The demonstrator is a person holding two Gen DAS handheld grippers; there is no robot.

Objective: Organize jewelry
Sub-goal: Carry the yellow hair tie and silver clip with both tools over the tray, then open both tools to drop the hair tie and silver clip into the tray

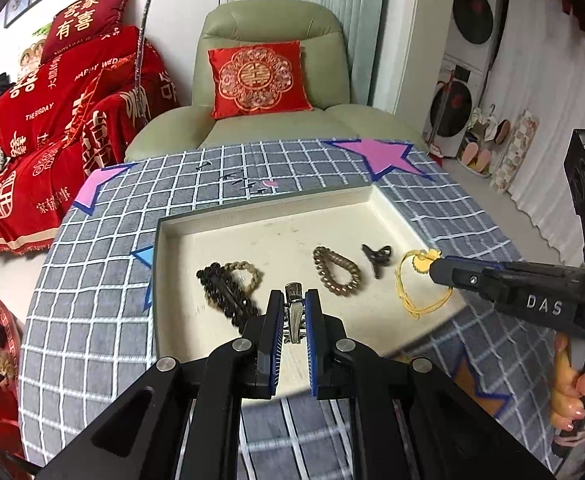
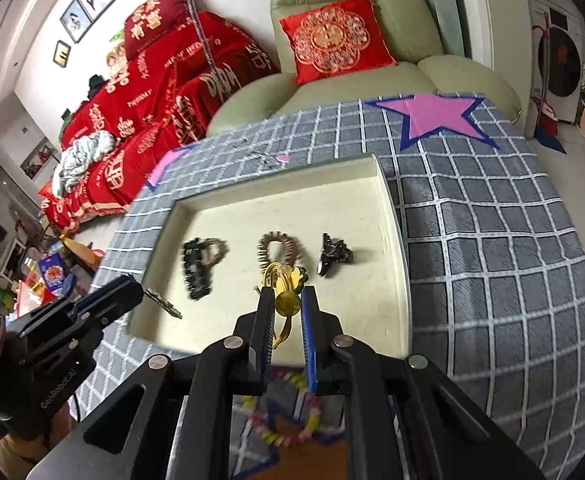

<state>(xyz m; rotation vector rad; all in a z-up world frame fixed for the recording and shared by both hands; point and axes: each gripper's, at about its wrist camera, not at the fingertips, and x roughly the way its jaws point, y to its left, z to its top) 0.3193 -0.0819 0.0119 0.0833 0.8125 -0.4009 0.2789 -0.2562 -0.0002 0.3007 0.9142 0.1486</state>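
Observation:
A cream tray (image 1: 376, 204) (image 2: 388, 216) lies on the checked tablecloth. In it are a dark beaded hair clip (image 1: 228, 292) (image 2: 196, 268) over a tan braided hair tie (image 1: 248, 270), a brown spiral hair tie (image 1: 336, 270) (image 2: 278, 246) and a small black claw clip (image 1: 378, 258) (image 2: 332, 258). My left gripper (image 1: 295, 300) is shut on a silver metal hair clip (image 1: 294, 312) (image 2: 164, 302) over the tray's near edge. My right gripper (image 2: 286, 300) (image 1: 432, 268) is shut on a yellow cord bracelet with a gold charm (image 2: 286, 304) (image 1: 420, 280), held over the tray's right part.
The grey checked cloth (image 1: 92, 288) has pink stars (image 1: 376, 154) (image 2: 436, 114). A flowery bead bracelet (image 2: 288, 412) lies on the cloth under my right gripper. A green armchair with a red cushion (image 1: 258, 80) stands behind the table, a red-covered sofa (image 1: 52, 128) at the left.

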